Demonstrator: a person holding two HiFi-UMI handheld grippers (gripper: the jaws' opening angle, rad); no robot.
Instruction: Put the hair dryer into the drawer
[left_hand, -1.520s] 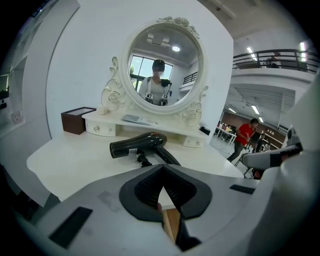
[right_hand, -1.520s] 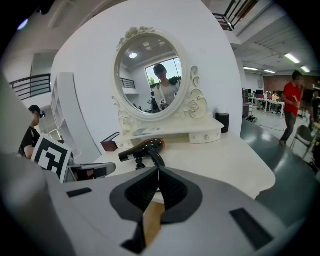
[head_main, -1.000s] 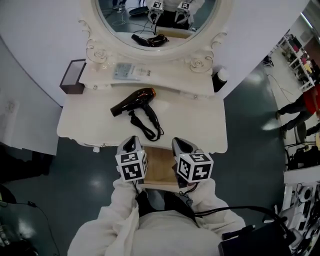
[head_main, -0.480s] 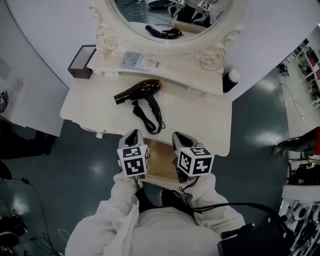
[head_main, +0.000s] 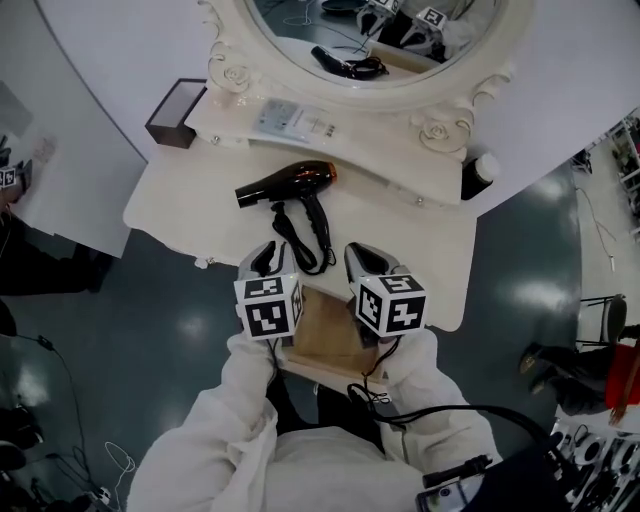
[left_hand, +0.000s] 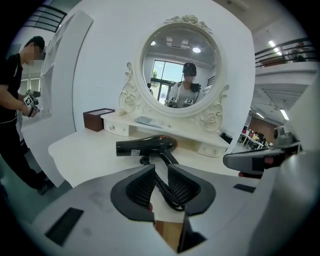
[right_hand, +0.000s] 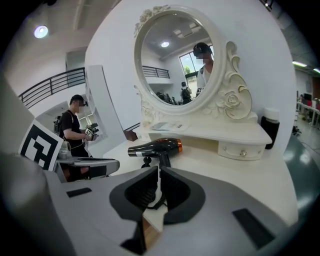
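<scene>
A black hair dryer (head_main: 290, 182) with an orange ring lies on its side on the white vanity table (head_main: 420, 250), nozzle to the left, its black cord (head_main: 300, 240) looped toward the front edge. Below that edge the wooden drawer (head_main: 335, 335) stands pulled out. My left gripper (head_main: 262, 258) hovers over the drawer's left front. Its jaws have just been opening to a narrow gap, with nothing between them. My right gripper (head_main: 360, 258) is shut and empty beside it. In the left gripper view the dryer (left_hand: 147, 146) lies beyond the left gripper (left_hand: 161, 172). In the right gripper view the dryer (right_hand: 155, 147) lies ahead of the right gripper (right_hand: 158, 172).
An oval mirror (head_main: 390, 40) in a carved frame rises behind a raised shelf with small drawers. A brown box (head_main: 176, 100) sits at the shelf's left end, a dark bottle (head_main: 478, 175) at its right, a leaflet (head_main: 290, 118) between. A person (left_hand: 15, 75) stands at the far left.
Both grippers have moved forward over the open drawer, closer to the table's front edge and the cord. The hair dryer has not moved.
</scene>
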